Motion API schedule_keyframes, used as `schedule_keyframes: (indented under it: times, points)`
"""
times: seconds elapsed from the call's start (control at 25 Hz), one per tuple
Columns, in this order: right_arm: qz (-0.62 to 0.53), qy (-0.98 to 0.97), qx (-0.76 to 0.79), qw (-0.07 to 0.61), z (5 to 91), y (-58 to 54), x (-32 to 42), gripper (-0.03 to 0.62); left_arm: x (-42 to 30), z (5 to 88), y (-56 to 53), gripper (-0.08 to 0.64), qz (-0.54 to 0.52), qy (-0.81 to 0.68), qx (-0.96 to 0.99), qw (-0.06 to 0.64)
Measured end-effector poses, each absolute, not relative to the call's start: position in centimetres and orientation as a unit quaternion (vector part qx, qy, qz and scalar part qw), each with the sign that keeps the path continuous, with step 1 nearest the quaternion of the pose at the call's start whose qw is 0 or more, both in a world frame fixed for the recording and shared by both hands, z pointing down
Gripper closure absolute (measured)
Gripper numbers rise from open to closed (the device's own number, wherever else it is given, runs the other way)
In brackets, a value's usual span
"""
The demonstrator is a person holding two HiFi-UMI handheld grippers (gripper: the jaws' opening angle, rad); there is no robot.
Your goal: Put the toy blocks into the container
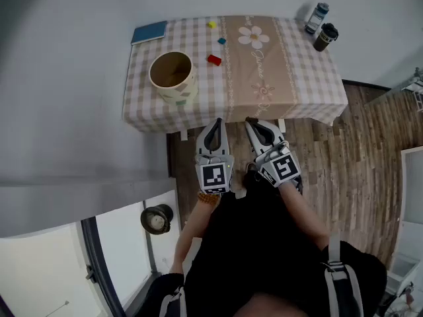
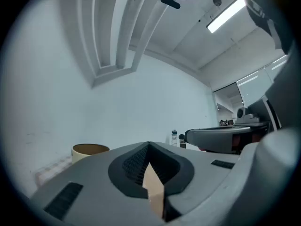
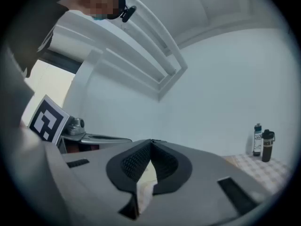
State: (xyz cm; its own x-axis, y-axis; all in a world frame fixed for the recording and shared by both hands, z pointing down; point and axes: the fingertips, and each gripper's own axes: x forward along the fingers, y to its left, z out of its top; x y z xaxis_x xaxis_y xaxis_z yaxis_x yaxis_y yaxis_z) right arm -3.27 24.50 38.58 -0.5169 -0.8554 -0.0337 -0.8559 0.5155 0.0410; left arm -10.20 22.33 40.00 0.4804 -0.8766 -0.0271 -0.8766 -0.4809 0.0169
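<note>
On the checked tablecloth (image 1: 297, 84) lie a red block (image 1: 214, 59), a blue block (image 1: 221, 41) and a yellow block (image 1: 211, 24). A round cream container (image 1: 173, 76) stands open at the table's left, also seen in the left gripper view as a container (image 2: 89, 149). My left gripper (image 1: 213, 132) and right gripper (image 1: 256, 128) hang side by side just before the table's near edge, both shut and empty. Each gripper view shows jaws closed tip to tip, the left gripper (image 2: 149, 145) and the right gripper (image 3: 150, 142), with nothing between them.
A blue book (image 1: 149, 32) lies at the table's far left corner. A blue-capped bottle (image 1: 316, 18) and a dark tumbler (image 1: 325, 36) stand at the far right corner, the bottle (image 3: 257, 139) also showing in the right gripper view. Wooden floor surrounds the table; a white wall lies left.
</note>
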Motion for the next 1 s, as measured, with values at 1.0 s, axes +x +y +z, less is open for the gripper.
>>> schedule_keyframes:
  times: [1.0]
  points:
    - [-0.020, 0.891, -0.450, 0.054, 40.7, 0.4, 4.2, 0.586, -2.6, 43.8, 2.9, 0.560, 0.016, -0.534, 0.845, 0.010]
